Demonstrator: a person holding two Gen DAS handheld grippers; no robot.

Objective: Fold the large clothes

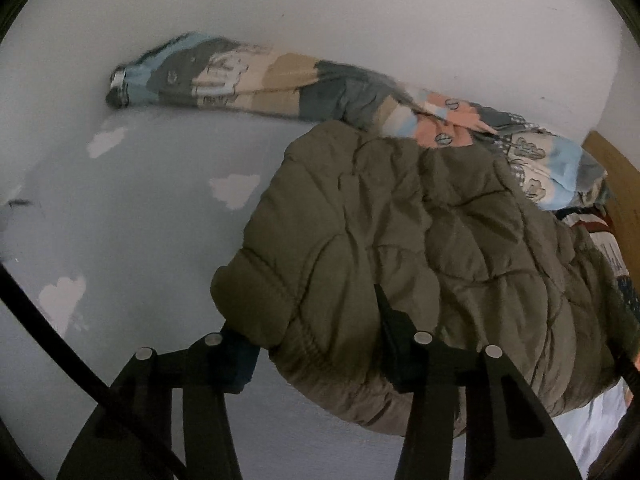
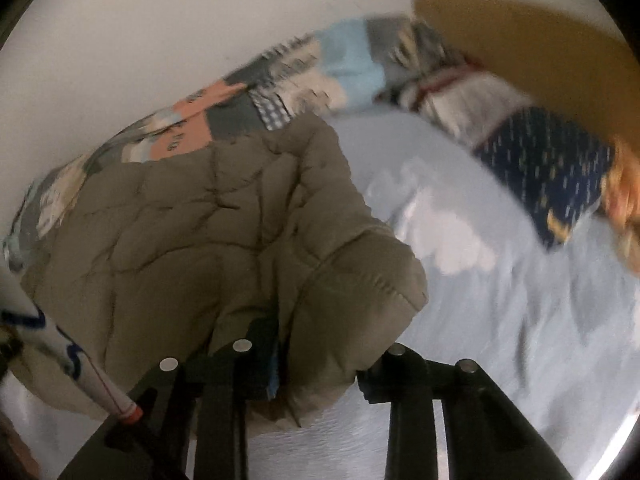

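The left gripper point(image 1: 316, 344) is clamping its jaws on the near hem of an olive quilted jacket point(image 1: 400, 240), which is lying bunched on a bed sheet point(image 1: 140, 220) printed with white clouds. A patchwork blanket point(image 1: 248, 76) is stretching along the wall point(image 1: 360, 8) behind it. Further right, the right gripper point(image 2: 320, 364) is gripping another corner of the jacket point(image 2: 192, 224), its jaws pinching the padded fabric. Beyond that, a dark blue pillow point(image 2: 548, 172) is resting near a wooden headboard point(image 2: 540, 36).
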